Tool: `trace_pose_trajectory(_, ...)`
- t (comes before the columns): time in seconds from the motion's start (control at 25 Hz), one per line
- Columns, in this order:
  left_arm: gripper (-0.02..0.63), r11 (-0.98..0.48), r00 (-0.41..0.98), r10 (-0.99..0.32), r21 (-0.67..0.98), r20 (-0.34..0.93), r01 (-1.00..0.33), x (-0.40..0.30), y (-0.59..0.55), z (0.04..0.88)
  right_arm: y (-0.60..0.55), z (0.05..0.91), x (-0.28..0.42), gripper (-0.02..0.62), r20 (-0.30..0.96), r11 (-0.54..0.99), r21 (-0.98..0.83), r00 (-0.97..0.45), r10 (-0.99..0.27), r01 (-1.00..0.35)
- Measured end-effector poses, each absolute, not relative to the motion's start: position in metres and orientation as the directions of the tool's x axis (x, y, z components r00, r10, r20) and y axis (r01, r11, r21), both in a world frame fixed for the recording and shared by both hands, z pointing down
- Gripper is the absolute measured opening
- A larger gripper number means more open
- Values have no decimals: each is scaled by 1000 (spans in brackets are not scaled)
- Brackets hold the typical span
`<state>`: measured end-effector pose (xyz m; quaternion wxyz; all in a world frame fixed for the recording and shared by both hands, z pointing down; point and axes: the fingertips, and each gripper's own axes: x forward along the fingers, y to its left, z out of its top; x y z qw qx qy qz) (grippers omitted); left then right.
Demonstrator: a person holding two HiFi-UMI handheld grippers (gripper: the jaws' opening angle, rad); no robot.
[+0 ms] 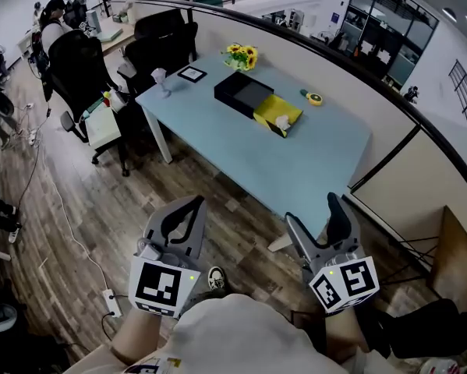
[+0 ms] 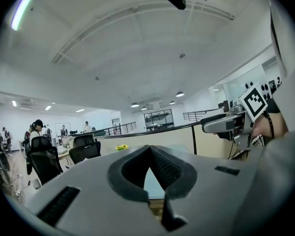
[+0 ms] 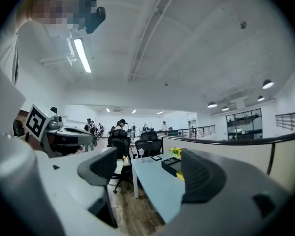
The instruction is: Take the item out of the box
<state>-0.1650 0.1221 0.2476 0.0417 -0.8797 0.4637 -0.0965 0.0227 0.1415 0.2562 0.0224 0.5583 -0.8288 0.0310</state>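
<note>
Both hands held out level in front of the person, pointing toward the worktop (image 1: 311, 158). Left gripper (image 1: 192, 206): fingers together, empty. Right gripper (image 1: 314, 215): fingers apart, empty. Black box (image 1: 241, 92) sits on the worktop, well apart from both, yellow item (image 1: 278, 117) at its near end.

Box (image 1: 242, 93) on table (image 1: 299, 166), flowers (image 1: 242, 55) behind

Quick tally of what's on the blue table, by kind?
Black-and-yellow box: 1
White item in its yellow part: 1
Sunflower bunch: 1
Framed card: 1
Stemmed cup: 1
Small yellow round thing: 1
Total: 6
</note>
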Motion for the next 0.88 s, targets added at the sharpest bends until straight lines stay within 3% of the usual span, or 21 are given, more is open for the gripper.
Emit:
trace_pose_trajectory(0.32, 3, -567, 554, -824, -178, 121, -804, -208, 58, 249, 73, 258, -7, 403, 61, 352, -16, -352, -934, -936)
trace_pose_trajectory(0.88, 3, -615, 604, -788, -187, 120, -766, -192, -47, 257, -32, 280, 8, 403, 92, 292, -22, -292, -952, -956)
